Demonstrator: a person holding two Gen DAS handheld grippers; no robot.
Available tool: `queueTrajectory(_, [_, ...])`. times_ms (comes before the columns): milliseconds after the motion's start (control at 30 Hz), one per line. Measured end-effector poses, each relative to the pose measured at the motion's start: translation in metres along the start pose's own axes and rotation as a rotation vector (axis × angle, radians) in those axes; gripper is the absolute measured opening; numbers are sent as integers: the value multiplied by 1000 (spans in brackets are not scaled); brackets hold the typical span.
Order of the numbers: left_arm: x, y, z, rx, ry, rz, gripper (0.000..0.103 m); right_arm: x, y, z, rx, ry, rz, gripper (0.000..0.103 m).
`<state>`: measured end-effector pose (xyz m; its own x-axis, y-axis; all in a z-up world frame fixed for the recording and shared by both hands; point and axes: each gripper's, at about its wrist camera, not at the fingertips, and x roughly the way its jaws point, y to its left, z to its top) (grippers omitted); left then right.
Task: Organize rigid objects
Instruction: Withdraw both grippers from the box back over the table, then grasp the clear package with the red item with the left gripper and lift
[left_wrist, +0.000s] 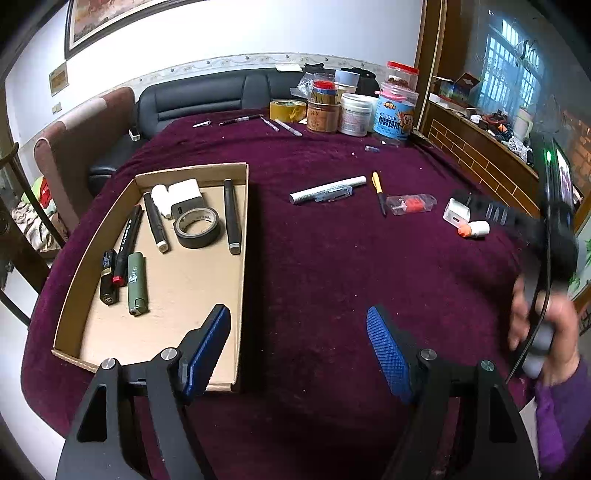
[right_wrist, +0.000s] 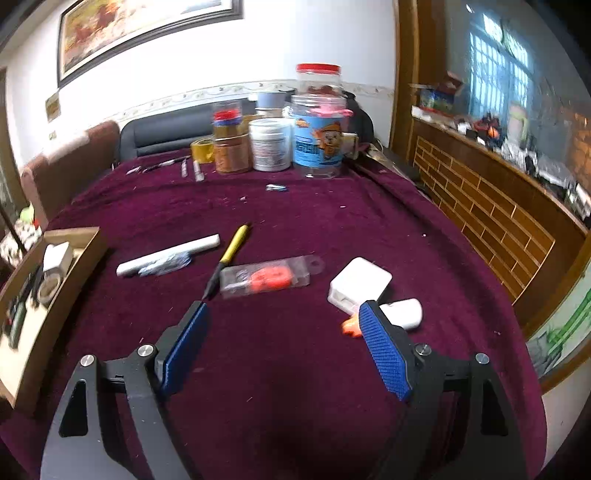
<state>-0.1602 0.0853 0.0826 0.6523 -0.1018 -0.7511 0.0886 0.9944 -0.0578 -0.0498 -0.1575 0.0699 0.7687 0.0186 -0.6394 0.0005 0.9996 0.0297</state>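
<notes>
A shallow cardboard tray (left_wrist: 242, 236) lies at the table's left, also seen in the right wrist view (right_wrist: 88, 243). It holds markers, a green lighter (left_wrist: 137, 282), a black tape roll (left_wrist: 197, 226) and a white block. Loose on the purple cloth lie a white marker (left_wrist: 327, 189) (right_wrist: 168, 254), a yellow pen (left_wrist: 378, 192) (right_wrist: 231, 253), a clear packet with an orange part (left_wrist: 410, 204) (right_wrist: 271, 277), a white charger (left_wrist: 456, 216) (right_wrist: 360, 282) and a white tube with an orange tip (left_wrist: 476, 229) (right_wrist: 400, 314). My left gripper (left_wrist: 297, 314) is open and empty at the tray's near right corner. My right gripper (right_wrist: 282, 308) is open and empty, just short of the charger and tube.
Jars, tubs and a yellow tape roll (left_wrist: 288, 110) stand at the table's far edge, with thin pens (left_wrist: 240, 119) lying beside them. A sofa (left_wrist: 207, 96) lies beyond. A wooden brick-patterned ledge (right_wrist: 487, 206) runs along the right. The right gripper and hand show blurred in the left wrist view (left_wrist: 546, 258).
</notes>
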Motion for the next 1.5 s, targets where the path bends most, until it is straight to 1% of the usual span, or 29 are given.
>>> queueTrajectory(100, [2,3,1,-19,11,-18,71,19,-42,25,115,26,49,83])
queueTrajectory(133, [3,3,1,-25,17,-23,71,33,-61,35,169,44,101,83])
queueTrajectory(233, [5,4,3,-34,32,-23,71,68,-97,52,283,94,200,83])
queueTrajectory(333, [4,2,4,-25,25,-13,71,100,-115,59,370,153,289,83])
queueTrajectory(400, [5,1,6,-18,23,-23,71,117,-119,58,396,181,326,82])
queueTrajectory(467, [8,-2,11,-8,28,-53,71,125,-121,53,407,191,361,82])
queueTrajectory(533, [14,-8,21,11,40,-97,71,132,-123,43,419,201,406,83])
queueTrajectory(600, [22,-18,35,24,48,-157,71,136,-121,40,406,231,464,83])
queueTrajectory(667, [33,-27,48,30,53,-206,71,136,-115,38,396,263,582,84])
queueTrajectory(700, [41,-34,57,36,57,-224,71,134,-108,37,379,287,653,84])
queueTrajectory(767, [56,-47,71,61,67,-249,71,130,-97,35,339,325,765,84])
queueTrajectory(800, [66,-56,79,92,75,-265,71,123,-94,35,328,318,811,84])
queueTrajectory(867, [87,-79,91,187,85,-282,70,111,-100,39,335,254,779,84])
queueTrajectory(900, [99,-94,97,255,91,-281,70,107,-106,41,351,225,762,84])
queueTrajectory(967, [120,-117,107,355,121,-289,70,106,-120,42,408,191,731,84])
queueTrajectory(1033, [140,-140,117,435,157,-325,65,109,-131,41,463,184,702,84])
queueTrajectory(1100, [155,-157,126,513,180,-354,56,113,-137,40,497,185,684,84])
queueTrajectory(1133, [160,-163,128,539,184,-359,53,114,-138,39,508,188,681,84])
queueTrajectory(1200, [173,-170,132,582,211,-386,47,115,-140,42,520,187,685,84])
queueTrajectory(1233, [179,-172,134,604,225,-392,46,114,-139,43,517,186,685,84])
queueTrajectory(1300, [193,-177,135,644,258,-406,41,110,-140,46,505,176,664,84])
queueTrajectory(1333, [197,-178,136,658,258,-403,41,109,-139,47,497,170,649,84])
queueTrajectory(1400, [200,-178,145,665,228,-394,41,108,-137,50,491,164,637,84])
queueTrajectory(1500, [200,-171,164,606,183,-432,41,110,-138,49,498,167,645,84])
